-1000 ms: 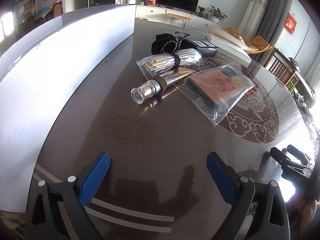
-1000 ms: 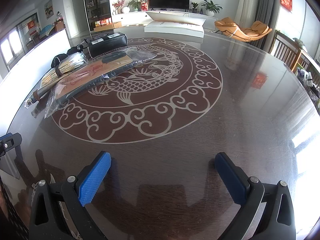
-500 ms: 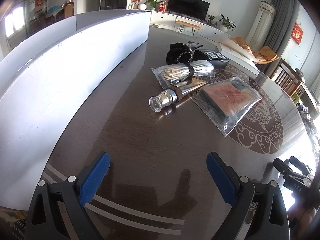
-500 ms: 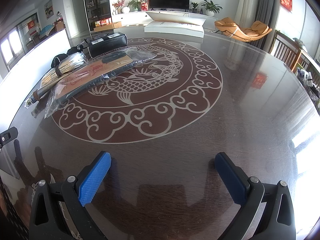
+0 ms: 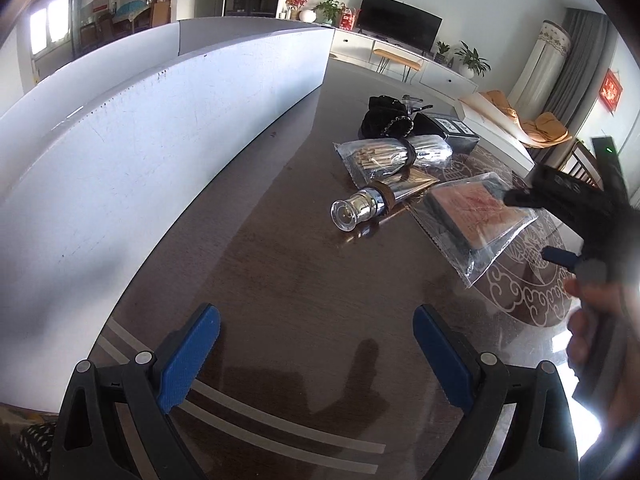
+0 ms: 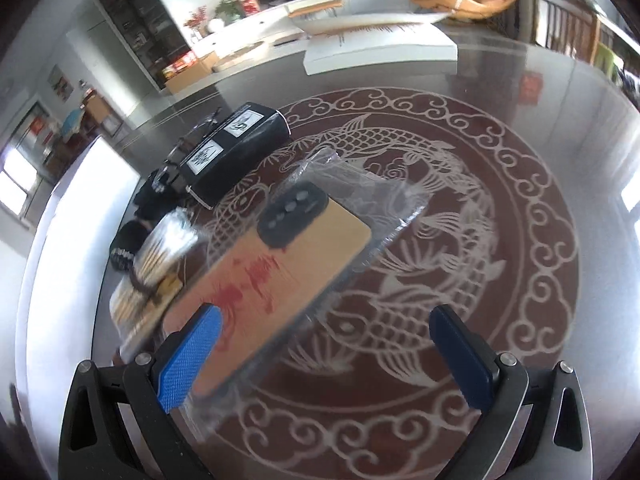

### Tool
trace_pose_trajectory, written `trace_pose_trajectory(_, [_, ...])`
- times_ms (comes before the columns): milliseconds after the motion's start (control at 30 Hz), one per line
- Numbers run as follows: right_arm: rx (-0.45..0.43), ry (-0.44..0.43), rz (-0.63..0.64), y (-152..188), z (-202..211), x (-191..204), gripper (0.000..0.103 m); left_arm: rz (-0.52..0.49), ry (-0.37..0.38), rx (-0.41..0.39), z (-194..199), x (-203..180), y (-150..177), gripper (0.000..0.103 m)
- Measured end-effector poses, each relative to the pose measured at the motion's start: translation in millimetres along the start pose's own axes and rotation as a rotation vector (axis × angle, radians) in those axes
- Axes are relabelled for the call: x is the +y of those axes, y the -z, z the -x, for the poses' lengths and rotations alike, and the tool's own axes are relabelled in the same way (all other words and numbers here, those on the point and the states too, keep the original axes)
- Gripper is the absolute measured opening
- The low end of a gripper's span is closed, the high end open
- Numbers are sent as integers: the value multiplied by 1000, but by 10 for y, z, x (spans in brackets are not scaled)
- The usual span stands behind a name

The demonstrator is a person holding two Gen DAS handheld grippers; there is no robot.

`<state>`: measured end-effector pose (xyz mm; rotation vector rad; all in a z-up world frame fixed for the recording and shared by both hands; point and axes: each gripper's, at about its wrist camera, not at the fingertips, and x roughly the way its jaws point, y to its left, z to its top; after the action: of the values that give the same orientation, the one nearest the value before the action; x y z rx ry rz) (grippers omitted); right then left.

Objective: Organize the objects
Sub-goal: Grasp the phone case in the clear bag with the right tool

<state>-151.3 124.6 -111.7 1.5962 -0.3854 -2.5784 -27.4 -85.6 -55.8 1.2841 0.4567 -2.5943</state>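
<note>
A phone case with red print, sealed in a clear bag, lies on the dark table. My right gripper hangs open just above the bag's near end, its left pad over the bag's edge. In the left wrist view the right gripper shows at the bag's right side, with a hand behind it. My left gripper stands open over bare table, well short of the objects. A silver capped tube, a bag of sticks, a black pouch and a black box lie beyond.
A tall white board curves along the table's left edge. A flat white box lies at the table's far side. The table's fish-and-cloud inlay spreads to the right of the objects.
My right gripper has swung left and forward from bare table to just above the bagged phone case. The left gripper has turned slightly, so the objects sit further right.
</note>
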Motion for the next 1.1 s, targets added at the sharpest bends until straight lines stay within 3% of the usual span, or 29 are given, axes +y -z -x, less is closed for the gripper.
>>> trace_pose_trajectory(167, [-8,157,-98,-187,-267,399,103,7,7,-10,26,17,0,99])
trace_pose_trajectory(300, [-20,303,4,-146,-376,684,103,9,15,4,-9,18,-9,99])
trace_pose_trajectory(433, [-40,237,133,-45,-294,696,102,12,25,-2,0,22,-21,99])
trace_pose_trajectory(533, [-49,193,218,93,-131,599,89,9,24,4,-16,13,-23,99])
trace_pose_trajectory(700, [-73,106,372,497,155,239,88,-17,16,5,-16,-40,-1,99])
trace_pose_trajectory(967, [-97,32,480,933,461,-475,88,-49,15,22,-55,-102,22,99])
trace_pose_trajectory(1033, [-97,25,489,996,510,-598,92,-58,13,26,-61,-120,32,99])
trace_pose_trajectory(1100, [-89,30,480,998,516,-690,103,-65,13,32,-77,-134,35,99])
